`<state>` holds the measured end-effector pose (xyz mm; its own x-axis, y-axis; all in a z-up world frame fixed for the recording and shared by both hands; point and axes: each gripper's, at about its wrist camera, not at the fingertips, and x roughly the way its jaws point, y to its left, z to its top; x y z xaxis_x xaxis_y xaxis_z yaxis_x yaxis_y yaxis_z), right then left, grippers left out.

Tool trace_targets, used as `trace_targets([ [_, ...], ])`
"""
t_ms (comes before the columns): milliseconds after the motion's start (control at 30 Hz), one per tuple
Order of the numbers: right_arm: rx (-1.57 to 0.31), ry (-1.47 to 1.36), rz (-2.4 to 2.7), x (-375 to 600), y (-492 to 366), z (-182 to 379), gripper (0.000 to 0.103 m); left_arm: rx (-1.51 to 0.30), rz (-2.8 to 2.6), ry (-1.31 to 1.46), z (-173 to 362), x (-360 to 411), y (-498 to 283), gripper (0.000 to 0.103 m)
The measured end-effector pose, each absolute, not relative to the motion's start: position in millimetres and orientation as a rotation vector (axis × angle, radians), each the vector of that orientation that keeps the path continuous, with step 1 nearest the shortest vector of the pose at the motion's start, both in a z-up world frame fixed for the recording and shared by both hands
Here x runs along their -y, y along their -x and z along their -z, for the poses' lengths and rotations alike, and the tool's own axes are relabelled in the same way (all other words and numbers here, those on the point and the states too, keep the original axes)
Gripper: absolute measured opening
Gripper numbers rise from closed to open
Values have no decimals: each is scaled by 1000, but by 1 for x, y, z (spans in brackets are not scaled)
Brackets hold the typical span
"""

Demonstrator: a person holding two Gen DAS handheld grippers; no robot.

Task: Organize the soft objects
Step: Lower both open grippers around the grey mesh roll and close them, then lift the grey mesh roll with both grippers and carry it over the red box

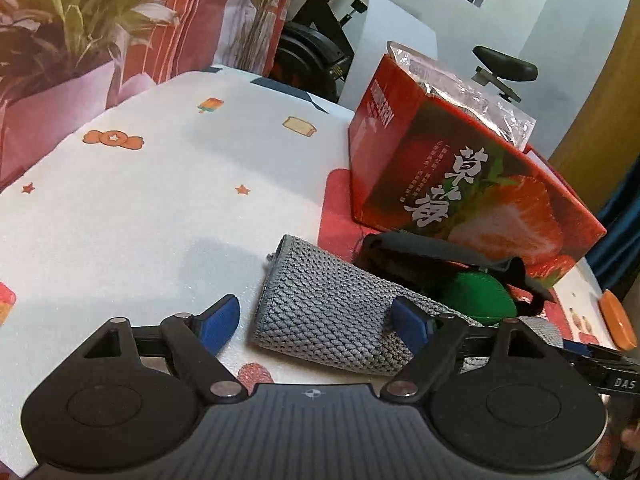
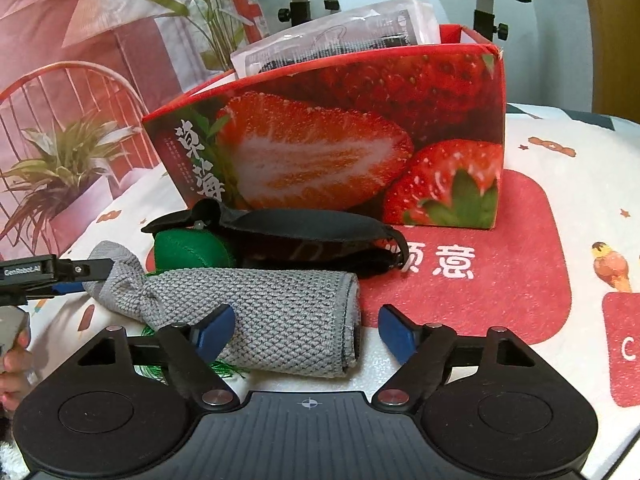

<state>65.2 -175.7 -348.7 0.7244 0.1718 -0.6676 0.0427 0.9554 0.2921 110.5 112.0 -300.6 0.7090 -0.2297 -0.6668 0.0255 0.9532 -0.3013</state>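
Grey knit cloth, loosely rolled, lies on the surface, which has a white printed cover, just in front of the strawberry box. Behind the cloth and touching it: a green soft ball and a black strap-like piece, both between cloth and box. The box stands on a red patch of the cover, open top, with clear plastic packets sticking out.

Left hand-held gripper: jaws apart, straddling one end of the grey cloth; right blue pad sits over the fabric, left pad over bare cover. Cannot tell whether it touches; no squeeze visible.

Right hand-held gripper: jaws apart, around the other, rolled end of the cloth; left pad in front of the knit, right pad clear of it.

In the right wrist view the left tool's tip is at the cloth's bunched end. An orange dish sits near the surface's right edge.
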Motion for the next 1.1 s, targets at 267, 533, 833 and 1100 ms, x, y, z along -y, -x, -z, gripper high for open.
trace_targets([
  [267, -756, -314, -101, 176, -64, 349, 59, -763, 137, 203, 302, -101, -104, 36],
  [533, -717, -302, -111, 177, -60, 342, 23, -719, 128, 198, 291, -99, -96, 23],
  [833, -634, -279, -133, 174, -49, 321, 14, -663, 137, 223, 270, -94, -83, 22],
  [1100, -552, -248, -146, 170, -39, 299, 12, -595, 134, 219, 248, -94, -78, 21],
])
